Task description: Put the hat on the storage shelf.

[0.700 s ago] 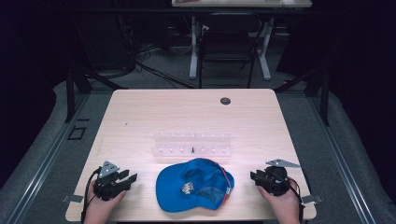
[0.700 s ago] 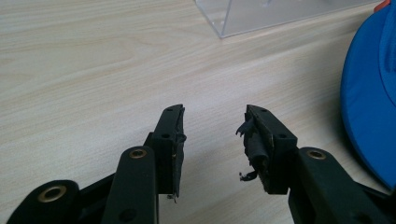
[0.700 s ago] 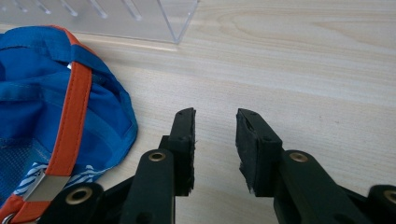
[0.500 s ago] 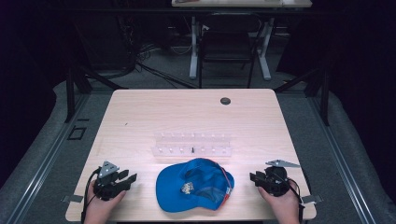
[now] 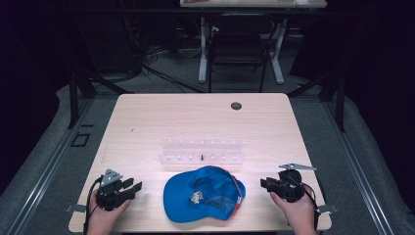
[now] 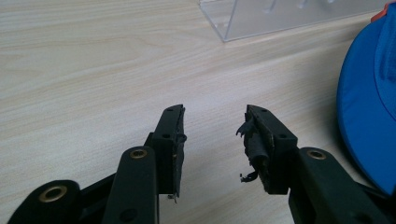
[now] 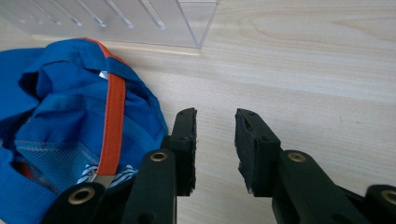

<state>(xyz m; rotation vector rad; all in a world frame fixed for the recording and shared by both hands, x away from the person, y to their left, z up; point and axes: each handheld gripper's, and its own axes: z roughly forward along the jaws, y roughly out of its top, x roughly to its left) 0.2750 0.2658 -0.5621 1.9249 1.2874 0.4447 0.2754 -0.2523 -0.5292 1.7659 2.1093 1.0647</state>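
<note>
The left gripper (image 5: 131,187) sits near the front left corner of the pale wooden table (image 5: 147,122), held in a person's left hand (image 5: 103,218). Its two black jaws are apart, with nothing between them. In the left gripper view, the left gripper (image 6: 214,140) has bare wood under it, and the soft pads (image 6: 254,140) on its jaws look torn and ragged. The edge of the blue cloth cap (image 6: 369,112) lies a little way off, not touching the jaws.

The right gripper (image 5: 266,184) sits near the front right corner, held in the person's right hand (image 5: 296,213). Its jaws are apart too, and they hold nothing. In the right gripper view, the right gripper (image 7: 215,135) has bare wood between its jaws, and the blue cloth cap (image 7: 70,107) lies just beside one jaw. An orange strip (image 7: 113,116) runs along the cap, and blue mesh shows inside it.

The blue cloth cap (image 5: 203,193) lies upside down on the table, between the two grippers, close to the front edge. Just behind it stands a long clear plastic rack (image 5: 201,151) with rows of little pegs. One small dark thing (image 5: 201,157) sits in the rack. Far back on the table is a small round black disc (image 5: 236,105).
</note>
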